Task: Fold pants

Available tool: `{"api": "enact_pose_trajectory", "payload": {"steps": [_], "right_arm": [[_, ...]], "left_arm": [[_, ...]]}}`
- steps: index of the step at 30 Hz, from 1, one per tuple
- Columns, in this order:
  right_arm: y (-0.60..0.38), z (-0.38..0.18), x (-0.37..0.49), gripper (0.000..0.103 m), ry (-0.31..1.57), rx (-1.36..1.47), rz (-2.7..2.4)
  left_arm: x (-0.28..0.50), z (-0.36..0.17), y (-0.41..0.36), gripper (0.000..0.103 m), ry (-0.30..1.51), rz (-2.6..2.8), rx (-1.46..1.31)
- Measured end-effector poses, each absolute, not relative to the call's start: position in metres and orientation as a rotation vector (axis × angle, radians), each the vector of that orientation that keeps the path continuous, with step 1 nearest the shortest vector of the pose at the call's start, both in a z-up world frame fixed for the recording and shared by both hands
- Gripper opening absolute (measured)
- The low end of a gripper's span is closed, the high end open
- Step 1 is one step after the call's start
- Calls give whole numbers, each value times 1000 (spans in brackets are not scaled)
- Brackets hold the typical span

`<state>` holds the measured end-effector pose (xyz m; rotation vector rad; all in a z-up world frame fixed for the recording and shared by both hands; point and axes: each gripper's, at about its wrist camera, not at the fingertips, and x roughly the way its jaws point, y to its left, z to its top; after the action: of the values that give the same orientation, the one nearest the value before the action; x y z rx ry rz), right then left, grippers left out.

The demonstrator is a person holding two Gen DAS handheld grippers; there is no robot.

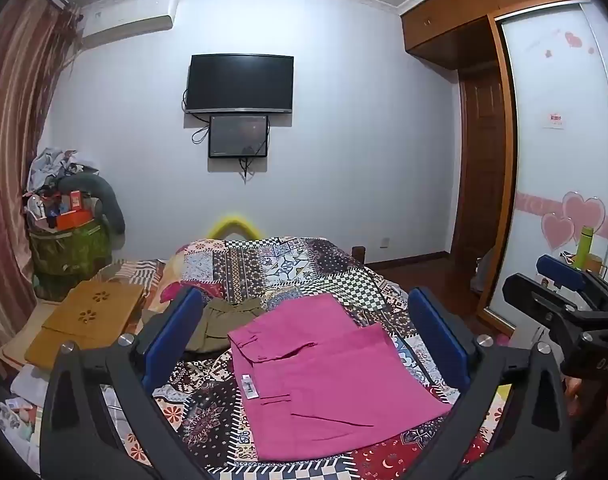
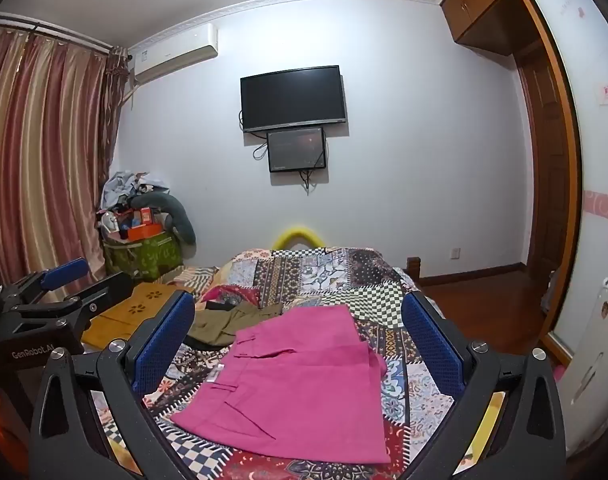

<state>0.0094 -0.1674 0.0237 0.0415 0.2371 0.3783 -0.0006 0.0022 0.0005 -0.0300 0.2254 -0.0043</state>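
Pink pants (image 1: 324,376) lie folded into a flat rectangle on the patchwork bedspread (image 1: 287,268), with a white label near the waistband. They also show in the right wrist view (image 2: 299,384). My left gripper (image 1: 304,336) is open and empty, held above the pants with its blue pads wide apart. My right gripper (image 2: 299,336) is open and empty too, above the pants. The right gripper also shows at the right edge of the left wrist view (image 1: 564,284), and the left gripper at the left edge of the right wrist view (image 2: 63,280).
Olive-green clothing (image 1: 223,324) lies crumpled on the bed behind the pants. A wooden lap tray (image 1: 91,316) sits at the bed's left. A green basket of clutter (image 1: 67,248) stands by the curtain. A wardrobe (image 1: 560,160) lines the right wall.
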Motion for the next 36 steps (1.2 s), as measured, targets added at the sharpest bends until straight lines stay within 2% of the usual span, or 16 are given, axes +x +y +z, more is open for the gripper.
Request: {"api": "enact_pose_trajectory", "payload": {"steps": [36], "right_arm": [[-165,18,15,103,253,37,373]], "left_arm": [[1,4,-2,103,215,-7,-10]]}}
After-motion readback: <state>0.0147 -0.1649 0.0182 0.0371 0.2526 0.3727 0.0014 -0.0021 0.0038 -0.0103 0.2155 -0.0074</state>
